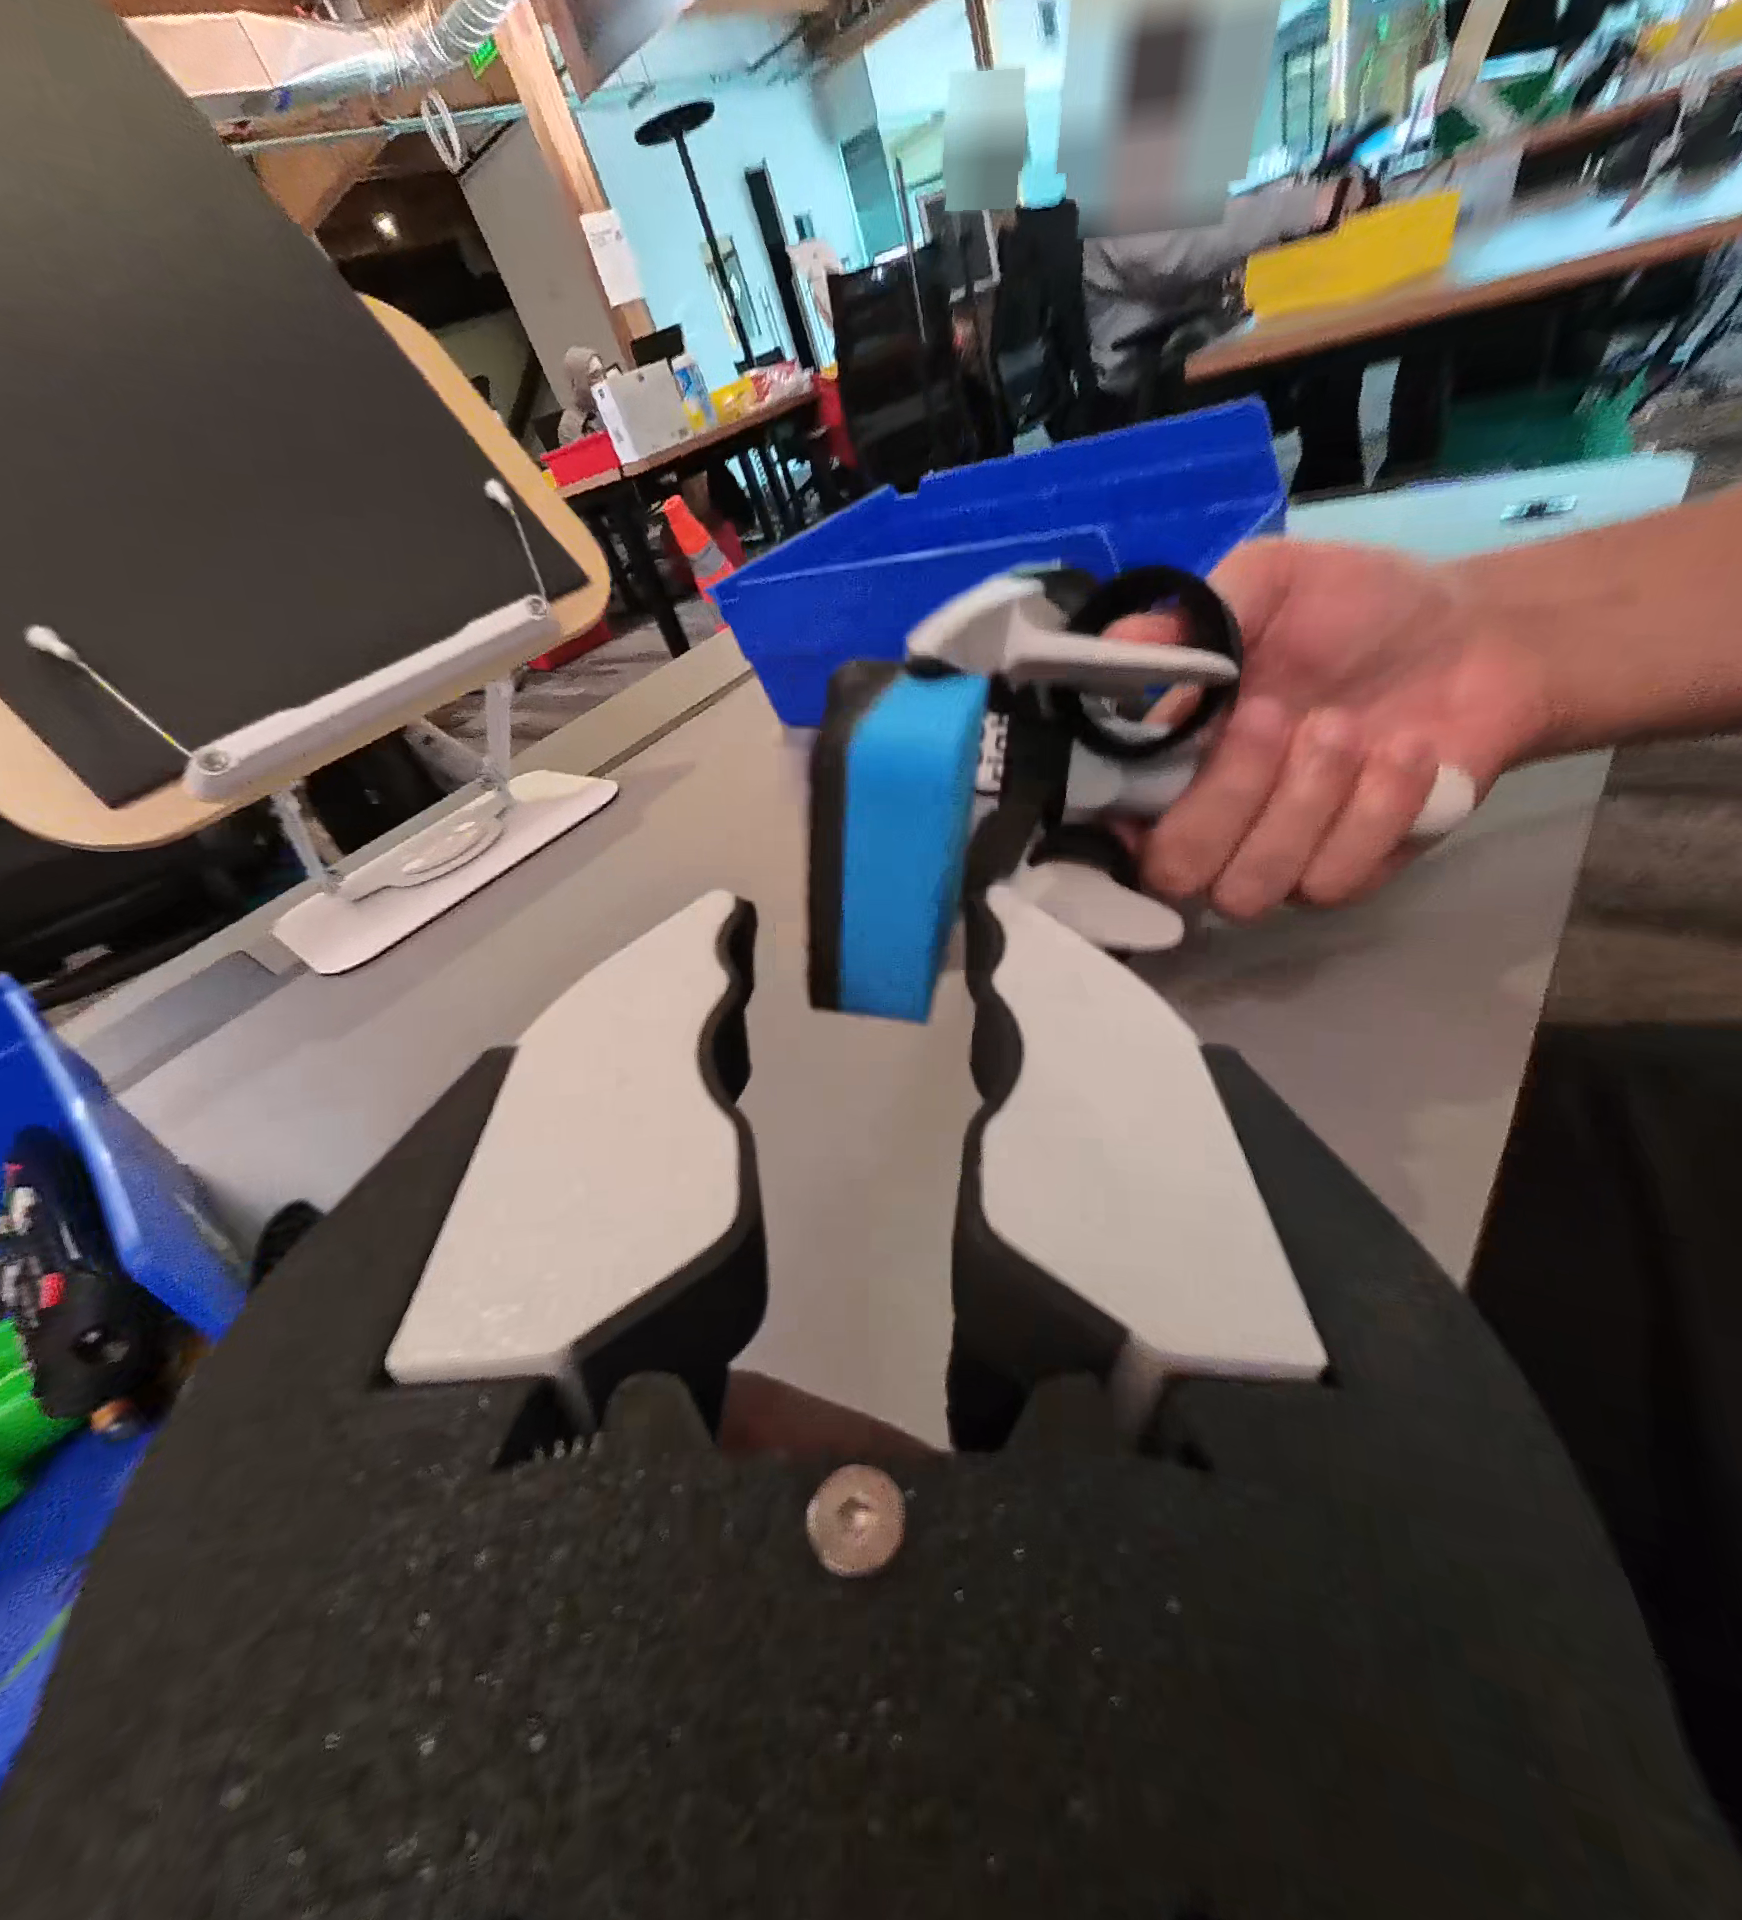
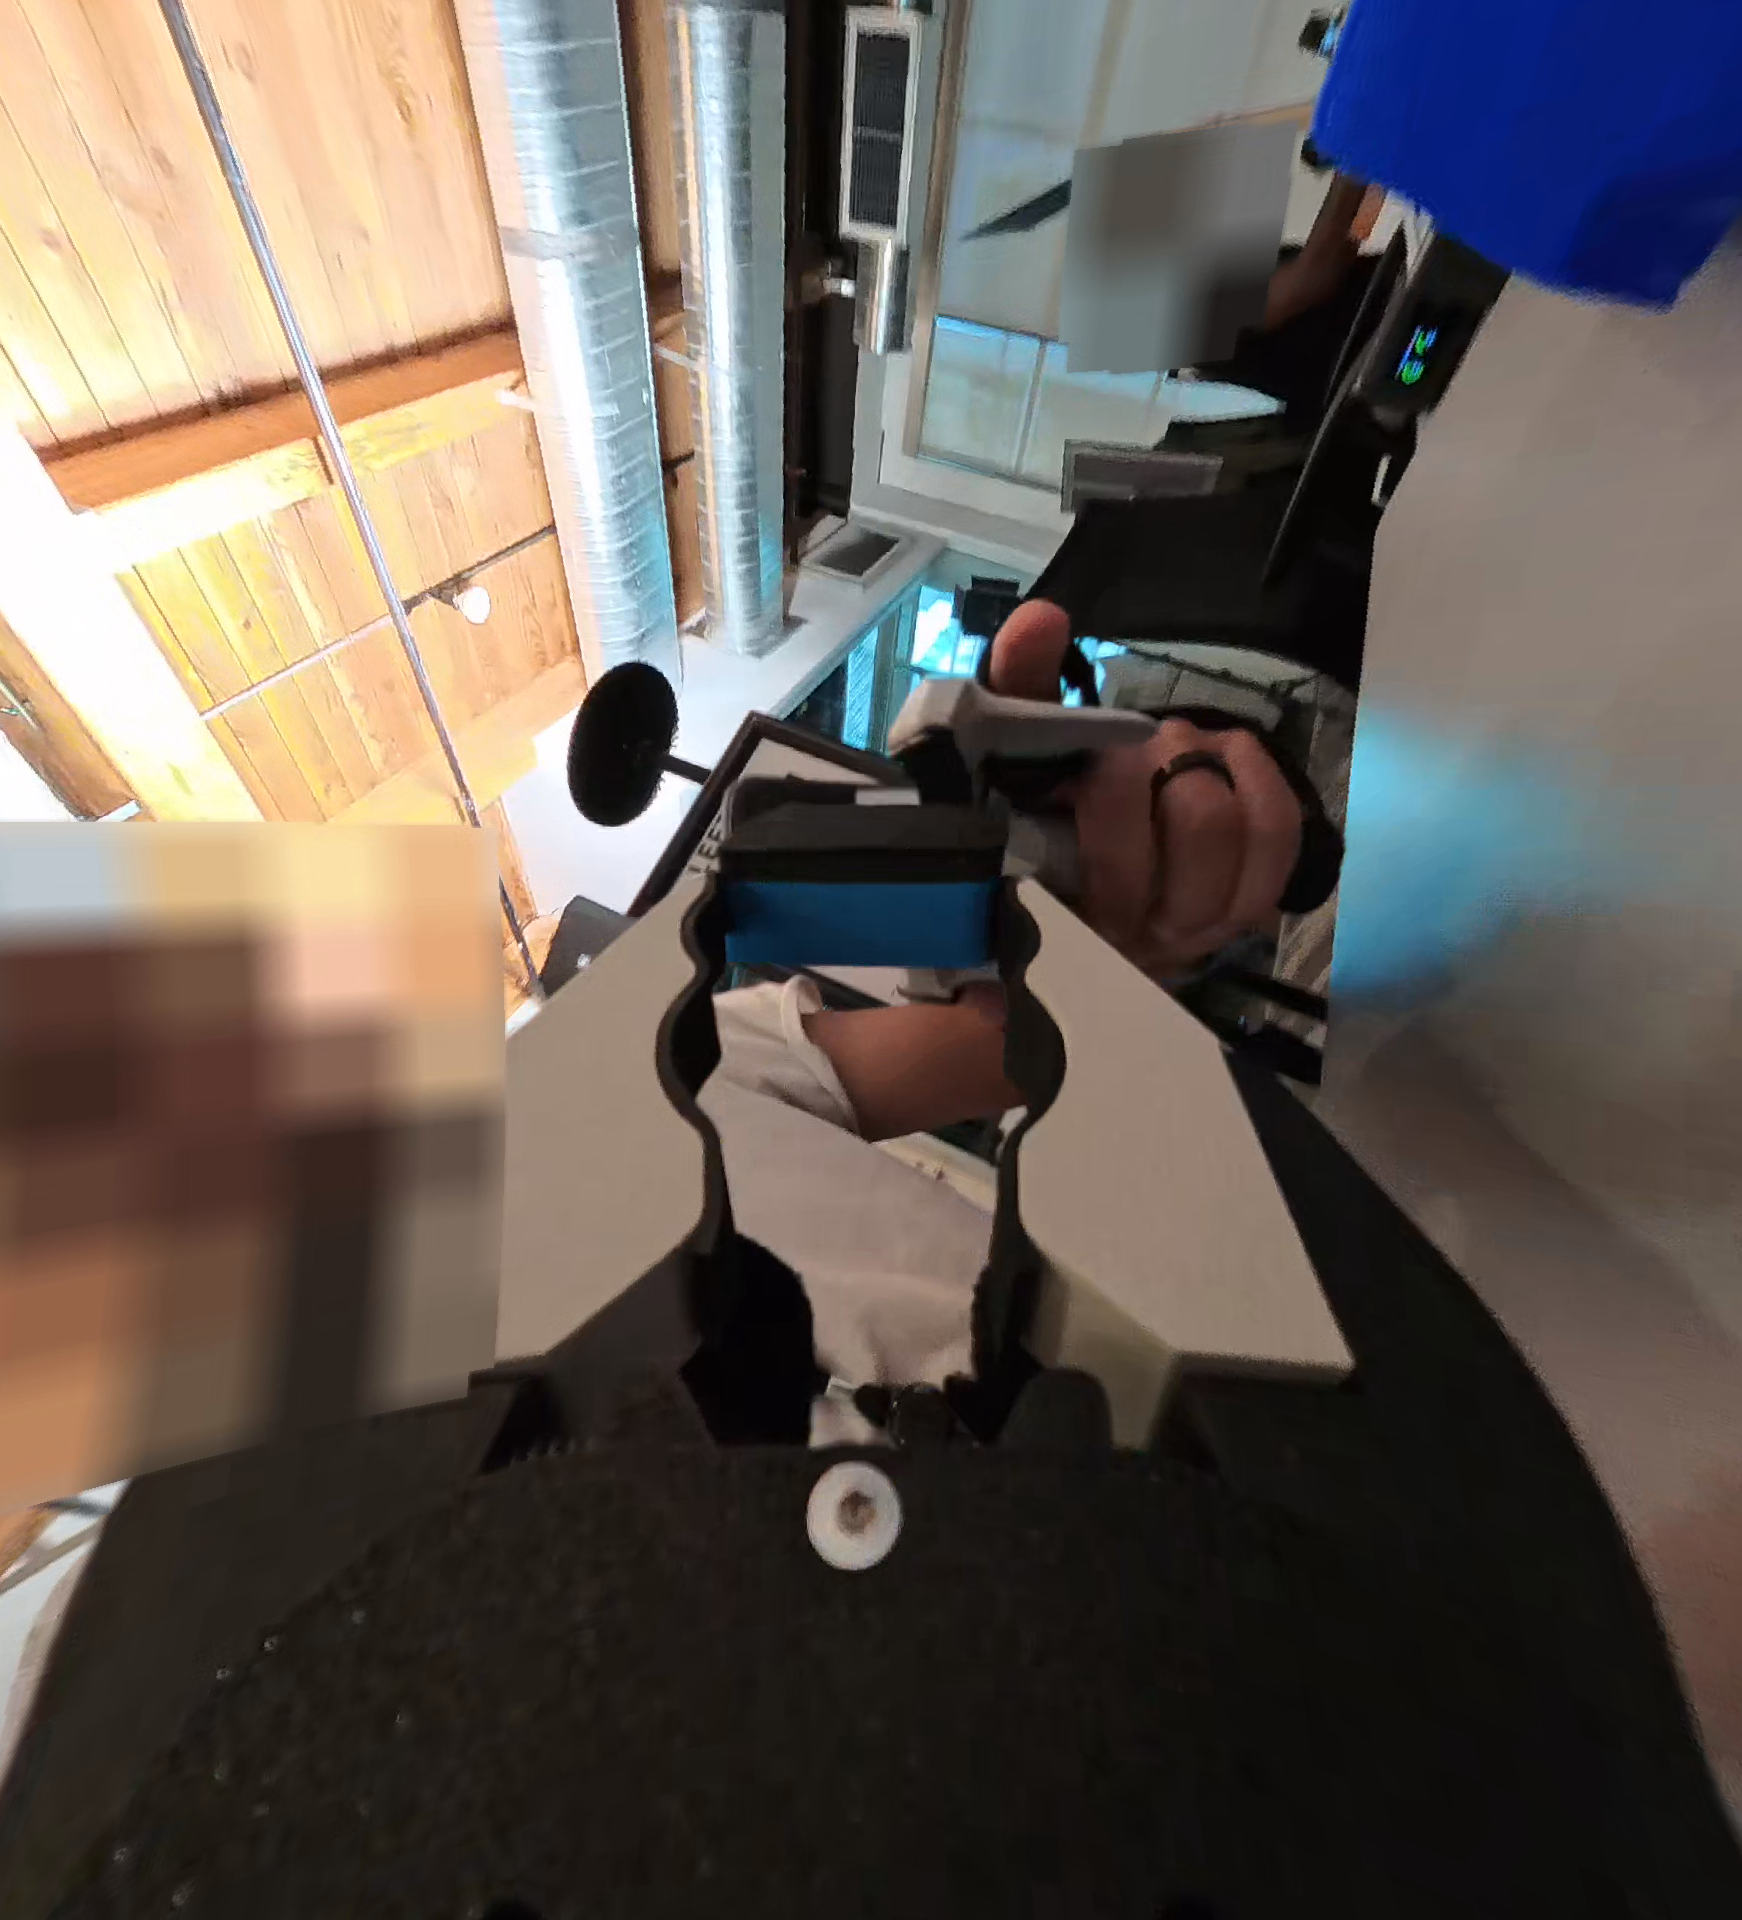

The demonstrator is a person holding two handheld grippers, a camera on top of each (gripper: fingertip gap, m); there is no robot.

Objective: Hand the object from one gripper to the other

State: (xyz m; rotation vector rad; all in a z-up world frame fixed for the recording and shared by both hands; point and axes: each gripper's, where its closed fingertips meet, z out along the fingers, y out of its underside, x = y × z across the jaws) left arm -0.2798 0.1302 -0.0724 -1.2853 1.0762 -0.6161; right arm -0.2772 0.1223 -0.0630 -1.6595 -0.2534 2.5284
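Left wrist view: left gripper [image 1: 862, 935], white fingers w/ black wavy pads, jaws spread, nothing between them. Blue-and-black sponge block [image 1: 898, 842] hangs upright just ahead of the fingertips, above the gap, not touching either pad. Behind the block, right gripper [image 1: 992, 790] pinches its far end; a hand [image 1: 1355, 738] wraps the handle, index through a black ring. Grey table [image 1: 1314, 997] lies below. Beyond the block, a blue bin [image 1: 1012, 540]; to the near left, a second blue bin [image 1: 46, 1143] w/ green and black parts. Far left, a tilted dark board on a white stand [image 1: 171, 436].

Right wrist view (camera rolled; wooden ceiling at left): right gripper [image 2: 862, 925] clamped on the block [image 2: 862, 920] at the fingertips, blue face toward the camera, black layer on the far side. Past the tips, the other hand [image 2: 1199, 831] holds the left gripper's handle; that gripper's fingers are mostly hidden behind the block. Blue bin corner [image 2: 1573, 125] at upper right, blurred.
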